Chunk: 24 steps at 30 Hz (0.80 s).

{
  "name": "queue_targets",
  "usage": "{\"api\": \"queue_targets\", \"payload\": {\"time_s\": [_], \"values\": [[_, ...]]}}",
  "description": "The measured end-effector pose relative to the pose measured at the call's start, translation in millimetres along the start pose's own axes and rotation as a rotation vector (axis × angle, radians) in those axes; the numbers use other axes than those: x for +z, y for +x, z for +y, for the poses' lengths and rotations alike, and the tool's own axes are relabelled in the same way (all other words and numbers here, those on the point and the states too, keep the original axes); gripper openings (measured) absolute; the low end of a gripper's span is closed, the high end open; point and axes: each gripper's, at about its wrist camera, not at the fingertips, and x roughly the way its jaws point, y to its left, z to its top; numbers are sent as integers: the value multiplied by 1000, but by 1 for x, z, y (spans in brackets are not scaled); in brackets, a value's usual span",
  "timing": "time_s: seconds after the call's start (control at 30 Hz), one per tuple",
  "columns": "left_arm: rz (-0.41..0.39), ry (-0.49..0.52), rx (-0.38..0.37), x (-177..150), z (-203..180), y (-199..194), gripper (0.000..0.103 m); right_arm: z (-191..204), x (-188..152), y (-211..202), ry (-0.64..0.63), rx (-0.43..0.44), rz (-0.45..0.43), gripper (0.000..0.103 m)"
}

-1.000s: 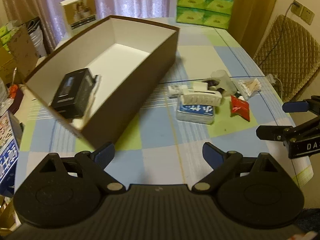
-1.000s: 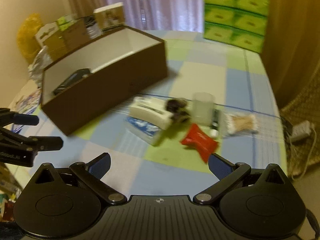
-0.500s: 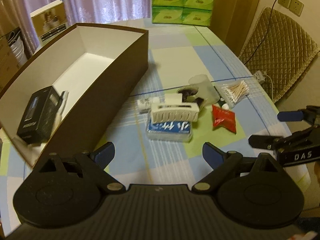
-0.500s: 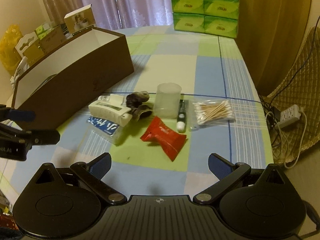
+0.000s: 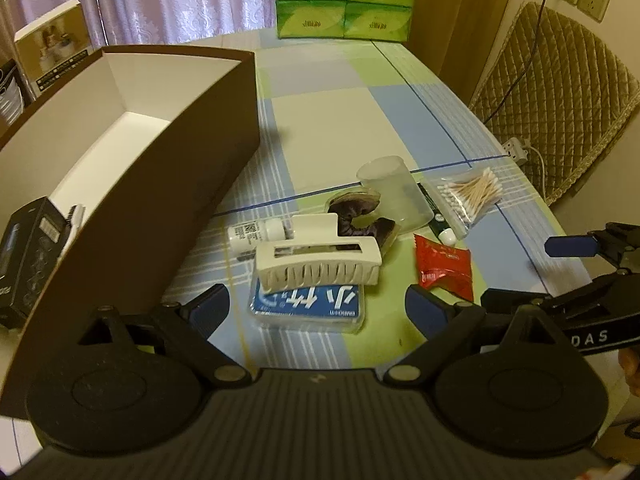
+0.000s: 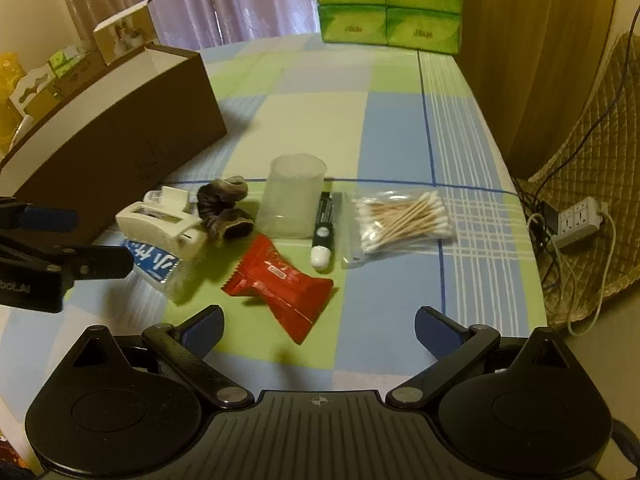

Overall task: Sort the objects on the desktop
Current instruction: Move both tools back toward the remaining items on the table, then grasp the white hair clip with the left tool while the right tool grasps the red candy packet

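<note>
A loose cluster lies on the checked cloth: a white hair clip [image 5: 316, 264] on a blue tissue pack [image 5: 308, 308], a small white bottle [image 5: 256, 232], dark brown dried pieces [image 5: 356, 216], a clear cup [image 5: 394, 188], a pen [image 5: 436, 220], a bag of cotton swabs [image 5: 472, 196] and a red packet [image 5: 442, 268]. My left gripper [image 5: 316, 314] hangs open just short of the tissue pack. My right gripper [image 6: 320, 326] is open too, just short of the red packet [image 6: 280, 280]. The brown box [image 5: 224, 152] to the left holds a black box [image 5: 24, 256].
Green tissue packs [image 6: 388, 4] are stacked at the table's far end. Small cartons [image 6: 124, 36] stand behind the brown box. A quilted chair [image 5: 560, 100] and a power strip [image 6: 576, 220] sit off the table's right edge. Bare cloth stretches beyond the cluster.
Both grippers have moved closer to the cluster, which now looks larger. The left view has swung right, away from the box. Both stay open with nothing in them.
</note>
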Motion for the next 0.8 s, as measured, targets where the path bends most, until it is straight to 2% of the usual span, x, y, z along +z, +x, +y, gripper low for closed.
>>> {"api": "queue_targets", "payload": {"time_s": [0.57,0.67,0.8], "values": [[6,58,25,12,-7,46,92,-20,6,22,33,-10,35,100],[-6,73,40,12,-7,50,86,-21,6,23,33,-10,38,100],[-25,76,43,10,-5,51,84,-21,4,24,27,-4,35,100]]}}
